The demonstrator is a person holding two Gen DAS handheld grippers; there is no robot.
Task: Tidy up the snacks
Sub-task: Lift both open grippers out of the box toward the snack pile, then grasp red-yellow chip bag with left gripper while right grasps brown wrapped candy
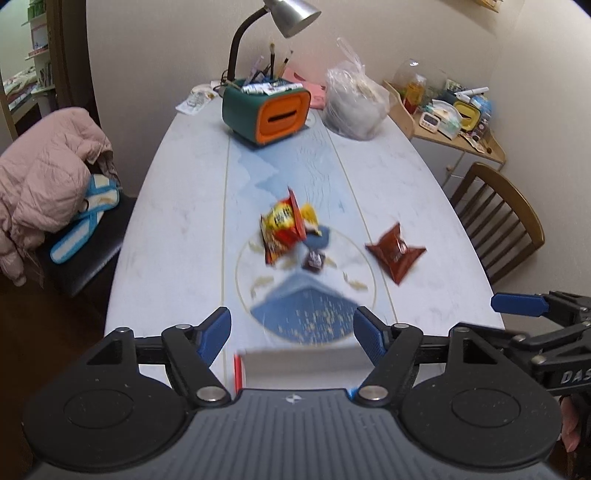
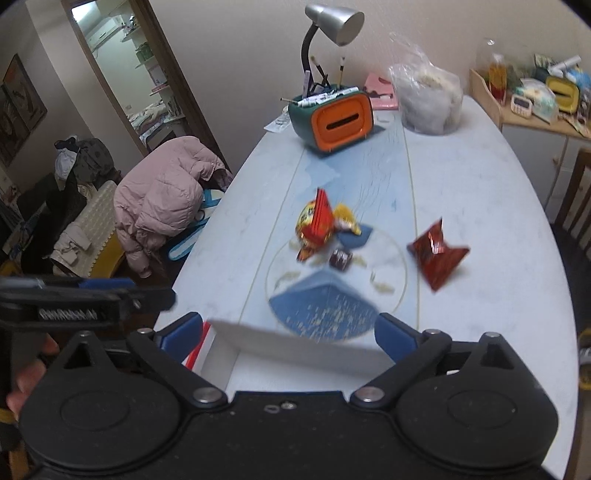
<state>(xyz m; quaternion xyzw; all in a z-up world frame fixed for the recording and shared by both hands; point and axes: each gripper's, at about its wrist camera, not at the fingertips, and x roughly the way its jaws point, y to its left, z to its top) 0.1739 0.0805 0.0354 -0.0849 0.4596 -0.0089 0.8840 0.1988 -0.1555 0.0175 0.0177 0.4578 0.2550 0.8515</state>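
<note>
Mid-table lies a small pile of snacks: a red and yellow packet (image 1: 280,225) (image 2: 314,225), a yellow packet (image 1: 310,216) behind it and a small dark packet (image 1: 313,261) (image 2: 340,258) in front. A red-brown packet (image 1: 395,253) (image 2: 436,254) lies apart to the right. A white box with a red edge (image 1: 299,363) (image 2: 295,354) sits at the near table edge, its inside showing in the right wrist view. My left gripper (image 1: 291,332) hangs open above the box, pads clear of it. My right gripper (image 2: 288,332) is open too, wider, above the same box.
On the pale blue table (image 1: 177,221), at the far end, stand a green and orange holder (image 1: 266,110), a desk lamp (image 1: 291,14) and a clear plastic bag (image 1: 354,103). A wooden chair (image 1: 498,221) is on the right, a pink jacket (image 1: 48,173) on a chair on the left.
</note>
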